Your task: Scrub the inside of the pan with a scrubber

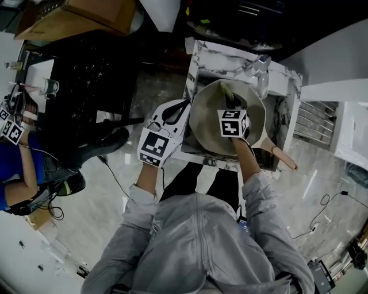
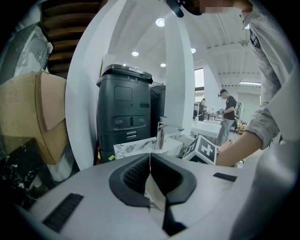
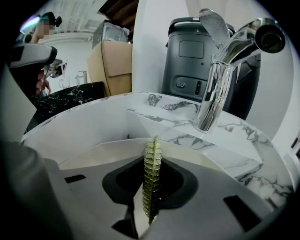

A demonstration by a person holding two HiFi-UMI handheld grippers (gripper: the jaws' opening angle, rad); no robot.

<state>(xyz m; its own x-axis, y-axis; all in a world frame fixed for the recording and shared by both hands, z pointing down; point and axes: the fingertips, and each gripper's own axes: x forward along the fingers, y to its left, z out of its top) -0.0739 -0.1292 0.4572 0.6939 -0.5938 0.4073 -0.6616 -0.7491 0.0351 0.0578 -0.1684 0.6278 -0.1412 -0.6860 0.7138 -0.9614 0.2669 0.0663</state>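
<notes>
Two grippers in shot: the right gripper (image 3: 151, 187) has its jaws clamped on a thin green scrubber (image 3: 152, 164), inside the pan (image 1: 204, 123). The pan sits in the marble sink (image 1: 198, 54), near the faucet (image 3: 219, 79). Left gripper (image 2: 150, 161) hangs just left of the pan, jaws pressed together, nothing between.

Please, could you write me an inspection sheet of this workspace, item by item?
surface: marble sink, faucet at its far edge.
job's things: pan lies in the sink, handle toward the person's right; green scrubber over its inside.
clutter: glass on the black table.
tools: left tool shut on the pan's left rim; right tool shut on the scrubber.
cables: thin cables on the floor.
surroundings: cardboard box, dark bin, person in blue.
</notes>
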